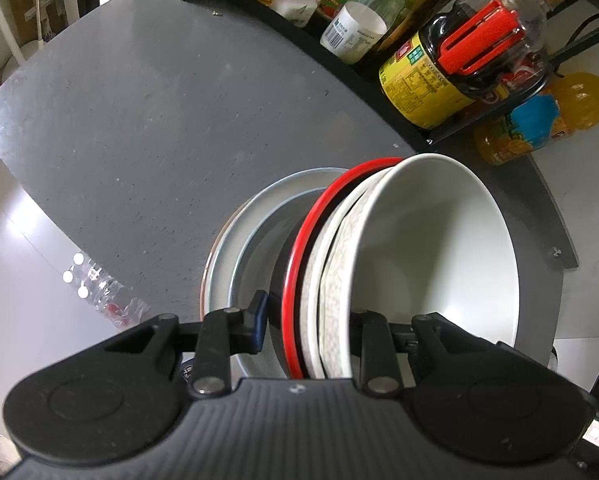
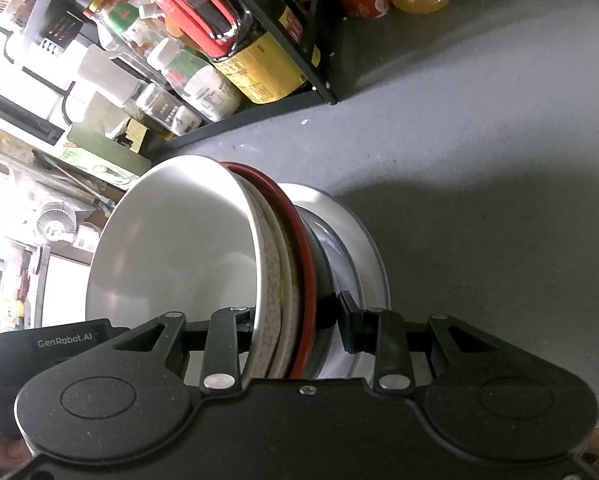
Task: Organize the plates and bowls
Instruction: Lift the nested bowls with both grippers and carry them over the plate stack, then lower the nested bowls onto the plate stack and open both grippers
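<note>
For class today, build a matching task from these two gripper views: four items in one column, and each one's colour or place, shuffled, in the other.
Items:
1. Innermost bowl
2. Rim ring of the black bowl
3. Juice bottle
4. Big jar with the red handle

Descriptions:
A. Orange, lying on the grey table beside the black rack
B. Plain white inside
C. Red
D. Yellow label, in the black rack

Pairs: 1-B, 2-C, 3-A, 4-D
</note>
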The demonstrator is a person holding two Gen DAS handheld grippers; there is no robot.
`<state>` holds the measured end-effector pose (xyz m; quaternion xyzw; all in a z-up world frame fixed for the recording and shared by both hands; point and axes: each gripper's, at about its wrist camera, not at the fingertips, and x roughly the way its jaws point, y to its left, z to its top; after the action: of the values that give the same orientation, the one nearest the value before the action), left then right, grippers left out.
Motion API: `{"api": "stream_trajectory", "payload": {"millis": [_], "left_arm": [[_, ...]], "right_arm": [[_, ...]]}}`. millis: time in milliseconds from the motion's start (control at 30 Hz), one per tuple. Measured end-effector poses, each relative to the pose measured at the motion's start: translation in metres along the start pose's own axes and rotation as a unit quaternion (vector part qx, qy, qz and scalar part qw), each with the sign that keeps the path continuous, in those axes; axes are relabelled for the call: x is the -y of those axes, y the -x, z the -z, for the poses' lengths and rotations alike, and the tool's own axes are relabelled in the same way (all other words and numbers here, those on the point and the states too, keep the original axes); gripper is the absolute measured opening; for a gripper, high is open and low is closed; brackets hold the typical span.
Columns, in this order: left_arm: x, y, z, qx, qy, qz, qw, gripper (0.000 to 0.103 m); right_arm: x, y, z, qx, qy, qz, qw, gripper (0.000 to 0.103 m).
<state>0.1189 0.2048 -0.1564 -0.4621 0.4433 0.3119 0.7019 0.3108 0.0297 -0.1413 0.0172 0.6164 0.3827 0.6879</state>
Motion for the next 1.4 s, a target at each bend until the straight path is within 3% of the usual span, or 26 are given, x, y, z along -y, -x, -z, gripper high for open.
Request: {"api": "stream_trajectory", "payload": {"millis": [100,133,467,533,600,833,967,1333,1400], "left_arm": [[0.0,-0.004,0.0,0.0,-0.003,-0.005,1.0,0.026],[0.0,-0.005,0.0,-0.002,0.0,-0.005,1.0,0.026],[0.003,-0.012,-0.005,-0.015,-0.002,-0.009,0.9998,0.027],[0.005,-0.01,-0.006,-0.012,-0.008,-0.014,0.9998,0.031],[0.008,-0.008,-0.008,-0.018,-0.009,-0.023,0.9995,0.035],[0.024,0.008,-0.007,0.006,-0.038,-0.039,0.9985,0.064],[0.031,0.017,-0.003,0.017,-0.048,-0.045,0.9977,0.067],[0.065,0.052,0.018,0.041,-0.07,-0.035,0.9961,0.072],[0.071,0.058,0.024,0.048,-0.078,-0.037,0.9951,0.076]], "right_arm": [[0.003,-0.004,0.0,-0.006,-0.005,-0.001,1.0,0.031],[0.004,-0.005,0.001,0.007,-0.007,0.023,1.0,0.031],[0.006,-0.009,-0.008,0.017,-0.013,0.011,1.0,0.037],[0.006,-0.005,-0.008,0.025,-0.01,0.005,1.0,0.04],[0.003,0.002,-0.008,0.038,0.009,0.001,0.999,0.052],[0.004,0.029,-0.012,0.061,0.027,0.015,0.998,0.064],[0.005,0.045,-0.01,0.076,0.031,0.02,0.996,0.073],[0.014,0.094,0.011,0.12,0.036,0.022,0.992,0.079],[0.014,0.104,0.016,0.131,0.035,0.027,0.99,0.086]]}}
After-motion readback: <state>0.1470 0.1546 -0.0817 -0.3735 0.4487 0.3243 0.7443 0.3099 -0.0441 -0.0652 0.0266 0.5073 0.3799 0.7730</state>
